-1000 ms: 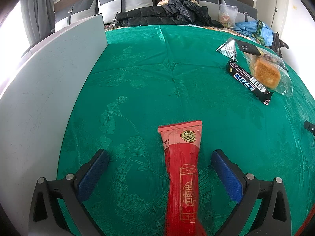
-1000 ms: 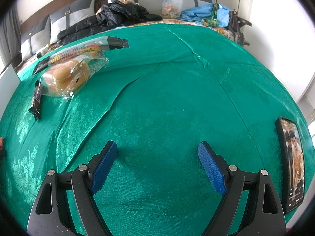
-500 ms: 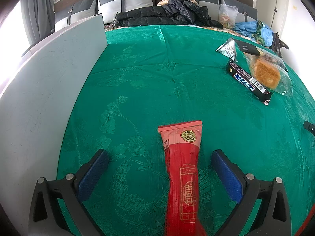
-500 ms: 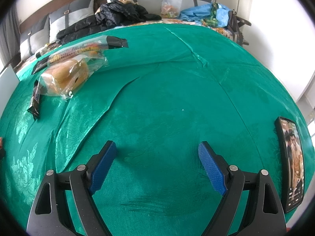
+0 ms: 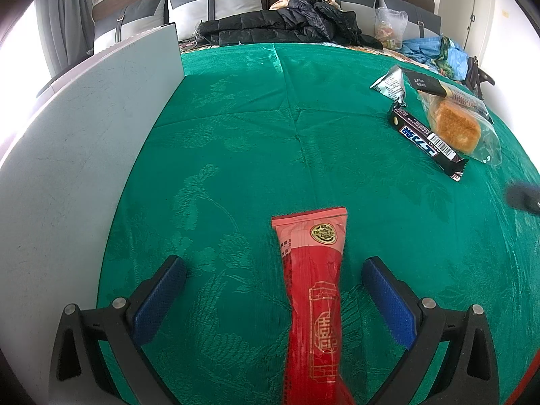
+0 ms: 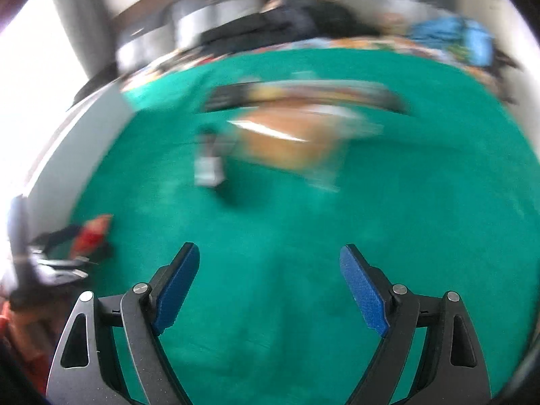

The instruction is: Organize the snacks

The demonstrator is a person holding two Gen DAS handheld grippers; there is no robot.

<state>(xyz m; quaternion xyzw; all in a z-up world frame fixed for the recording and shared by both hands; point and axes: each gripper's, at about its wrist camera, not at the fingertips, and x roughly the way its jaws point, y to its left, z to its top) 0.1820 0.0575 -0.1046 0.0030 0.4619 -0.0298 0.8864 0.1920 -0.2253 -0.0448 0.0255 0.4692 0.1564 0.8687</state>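
While the left tongs (image 5: 273, 290) stand wide open over the green patterned cloth (image 5: 236, 155), a long red foil snack packet (image 5: 314, 290) lies flat between the two blue-padded fingers (image 5: 158, 300), nearer the right one and touching neither. To the left runs a pale grey upright board (image 5: 77, 148). Far right on the cloth, well apart from the red packet, lie a black snack bar wrapper with a barcode (image 5: 427, 138), a clear bag holding a golden-brown cake (image 5: 455, 128) just beside it, and a silver foil sachet (image 5: 388, 84) behind them.

Through the right wrist view, heavily blurred, the right tongs (image 6: 268, 287) are also spread wide and hold nothing, above bare green cloth. Ahead, smeared, sit the cake bag (image 6: 287, 141) and the black bar (image 6: 211, 165); the red packet (image 6: 91, 236) shows at the far left.
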